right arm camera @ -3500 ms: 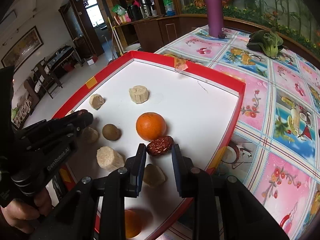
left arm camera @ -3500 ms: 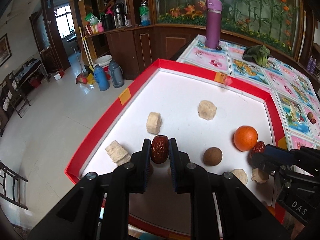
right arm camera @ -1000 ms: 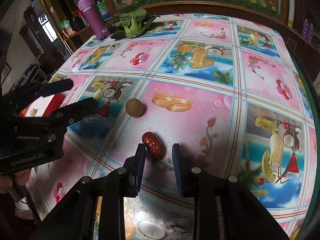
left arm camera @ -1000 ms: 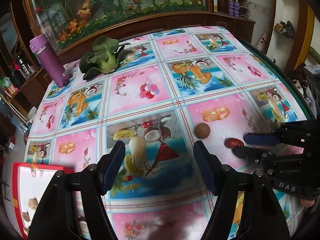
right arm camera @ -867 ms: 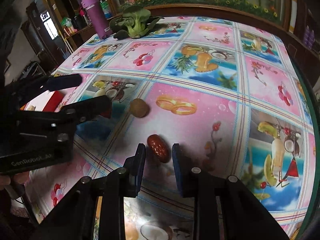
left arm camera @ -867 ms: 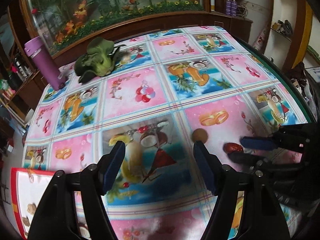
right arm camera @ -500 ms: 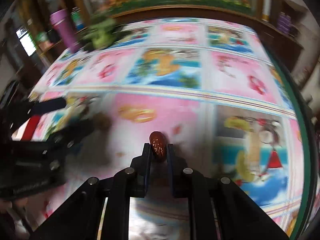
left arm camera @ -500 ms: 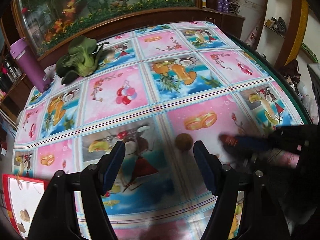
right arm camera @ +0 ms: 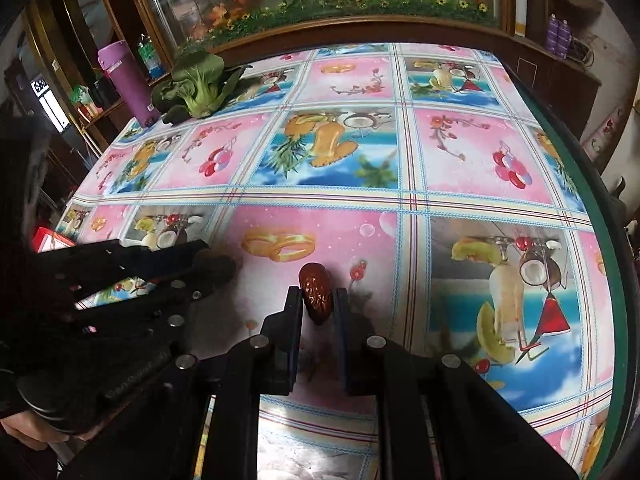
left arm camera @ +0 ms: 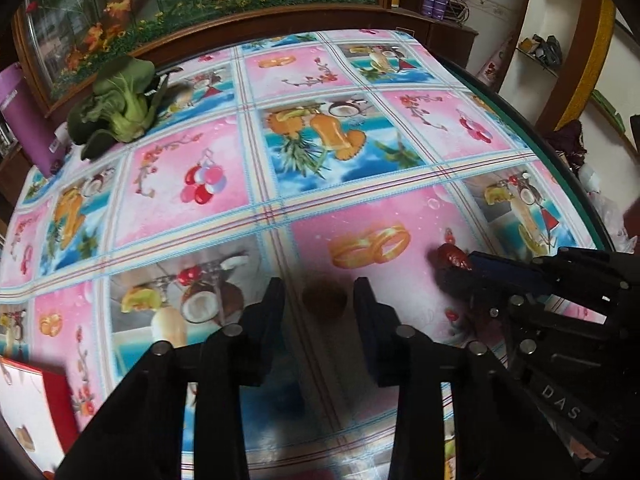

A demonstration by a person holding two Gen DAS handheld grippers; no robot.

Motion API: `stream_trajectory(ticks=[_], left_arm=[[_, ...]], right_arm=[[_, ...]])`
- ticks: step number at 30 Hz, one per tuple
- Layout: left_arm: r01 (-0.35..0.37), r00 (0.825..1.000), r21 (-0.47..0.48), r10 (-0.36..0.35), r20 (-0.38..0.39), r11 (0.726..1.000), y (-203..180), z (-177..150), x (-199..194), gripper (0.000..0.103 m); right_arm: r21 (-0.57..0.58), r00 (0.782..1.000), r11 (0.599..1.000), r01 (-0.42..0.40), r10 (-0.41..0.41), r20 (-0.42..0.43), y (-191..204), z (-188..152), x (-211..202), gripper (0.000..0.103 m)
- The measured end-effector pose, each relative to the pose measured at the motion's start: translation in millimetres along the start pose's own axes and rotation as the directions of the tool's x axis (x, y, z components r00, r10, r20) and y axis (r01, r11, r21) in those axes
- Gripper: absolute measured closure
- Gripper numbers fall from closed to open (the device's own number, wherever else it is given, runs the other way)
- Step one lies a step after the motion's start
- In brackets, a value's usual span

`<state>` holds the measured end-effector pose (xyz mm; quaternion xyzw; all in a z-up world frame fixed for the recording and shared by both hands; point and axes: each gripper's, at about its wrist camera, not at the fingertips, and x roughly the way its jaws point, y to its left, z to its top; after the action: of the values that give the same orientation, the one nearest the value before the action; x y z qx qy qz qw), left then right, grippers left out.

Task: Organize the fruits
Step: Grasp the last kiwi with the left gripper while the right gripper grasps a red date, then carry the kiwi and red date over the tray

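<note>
Fruit-print tablecloth, bok choy far back, left gripper jaws closing around brown fruit, right gripper clamping red date.

date glossy red-brown | tablecloth pink-blue fruit squares | flask purple

Two black plastic grippers, each with two flat fingers lined with dark blue pads. Round silver screw heads dot the left gripper and the right gripper. The right one carries pale "DAS" lettering.
</note>
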<state>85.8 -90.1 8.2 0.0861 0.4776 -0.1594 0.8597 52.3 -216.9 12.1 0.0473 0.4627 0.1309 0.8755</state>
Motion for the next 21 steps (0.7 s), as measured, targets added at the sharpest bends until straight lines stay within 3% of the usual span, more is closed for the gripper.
stream_trajectory(ticks=[9,13,18,21], left_arm=[[0.008,0.999,-0.045,-0.006,0.048,0.999,8.3,-8.6,-17.0,0.078],[-0.057,0.991,-0.056,0.063,0.117,0.997,17.8,-24.2,-55.4,0.078],[-0.133,0.968,-0.088,0.149,0.201,0.987,33.6,-64.2,-111.4,0.078],[-0.158,0.958,-0.132,0.185,0.219,0.979,51.2,-90.4,-137.2,0.078]], right_arm=[[-0.01,0.996,0.998,-0.055,0.056,0.072,11.7,-0.4,-7.6,0.089],[-0.012,0.989,0.997,-0.079,0.079,0.123,23.1,-3.3,-16.4,0.089],[-0.021,0.96,0.975,-0.221,0.221,0.169,60.8,-16.8,-31.6,0.089],[-0.056,0.946,0.962,-0.266,0.272,0.179,97.4,-29.0,-38.2,0.09]])
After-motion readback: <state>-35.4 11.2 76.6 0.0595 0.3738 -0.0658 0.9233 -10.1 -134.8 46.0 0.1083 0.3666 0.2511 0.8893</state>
